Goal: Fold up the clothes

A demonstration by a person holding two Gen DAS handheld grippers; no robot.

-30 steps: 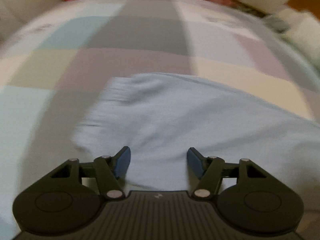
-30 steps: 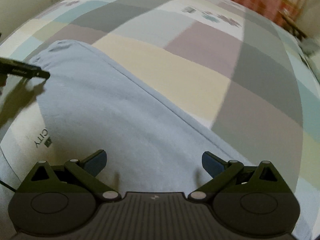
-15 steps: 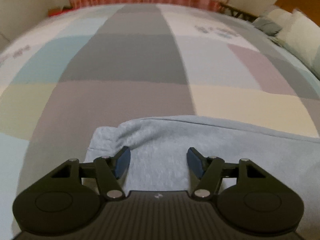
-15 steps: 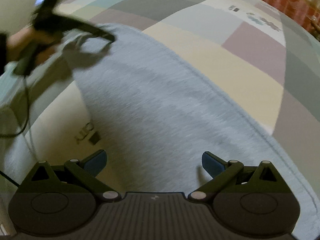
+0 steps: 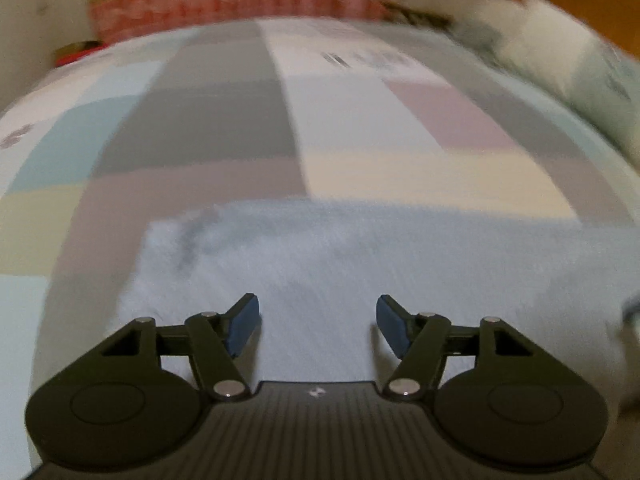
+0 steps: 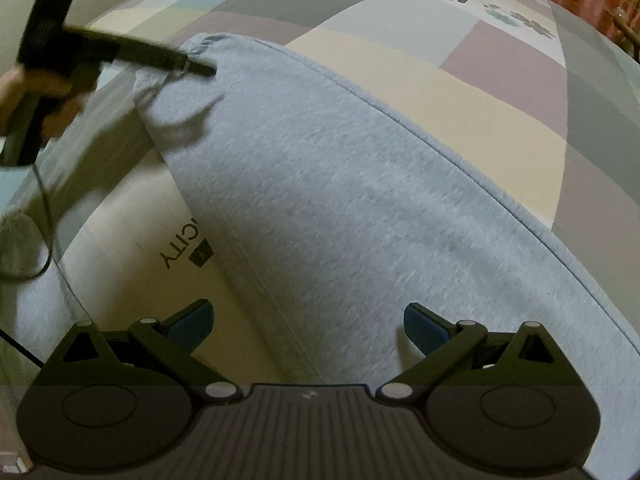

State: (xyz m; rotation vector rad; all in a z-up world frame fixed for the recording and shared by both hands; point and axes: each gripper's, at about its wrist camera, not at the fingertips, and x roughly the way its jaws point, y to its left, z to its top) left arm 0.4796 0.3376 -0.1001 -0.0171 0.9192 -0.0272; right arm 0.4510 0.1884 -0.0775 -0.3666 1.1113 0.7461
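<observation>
**Fingers apart over a grey garment on the bed**

Fingers of the left gripper (image 5: 318, 322) stand apart, nothing between them, above the light grey garment (image 5: 360, 264) near its sleeve end. The view is blurred, so whether they touch the cloth is hard to tell. On the right gripper (image 6: 308, 326) the fingers stand wide apart and empty, over the same garment (image 6: 340, 184), which lies spread on the patchwork bed cover (image 6: 500, 80). A cream panel with dark lettering (image 6: 132, 248) shows beside the grey fold. Seen from the right wrist, the left gripper's tips sit at the garment's far end, gripped by a hand (image 6: 36, 92).
</observation>
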